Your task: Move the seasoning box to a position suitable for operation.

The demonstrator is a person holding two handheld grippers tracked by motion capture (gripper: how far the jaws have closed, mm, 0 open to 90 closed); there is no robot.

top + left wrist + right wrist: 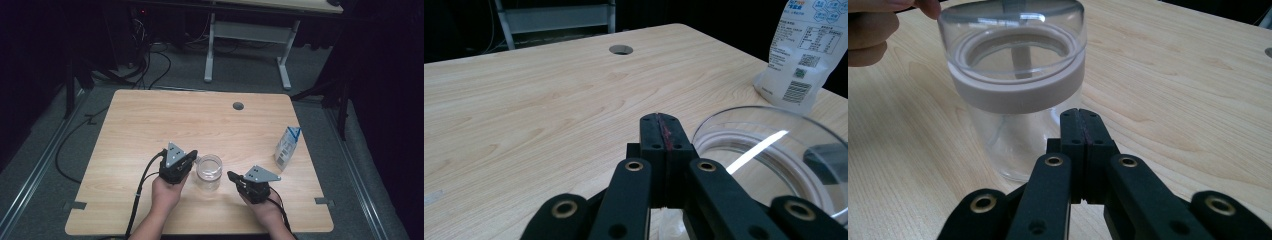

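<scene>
The left gripper (192,156) is sitting just left of the jar (208,171), its jaws pressed together on nothing. The right gripper (232,176) is pointing at the jar from the right, jaws also pressed together. The clear jar is standing upright between them, lid (1015,60) on. A pouch (287,147) is standing near the table's (150,125) right edge.

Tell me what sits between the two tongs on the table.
The clear jar with its lid on stands between the left tongs and the right tongs, as the high view shows. Both tongs are shut and hold nothing.
</scene>
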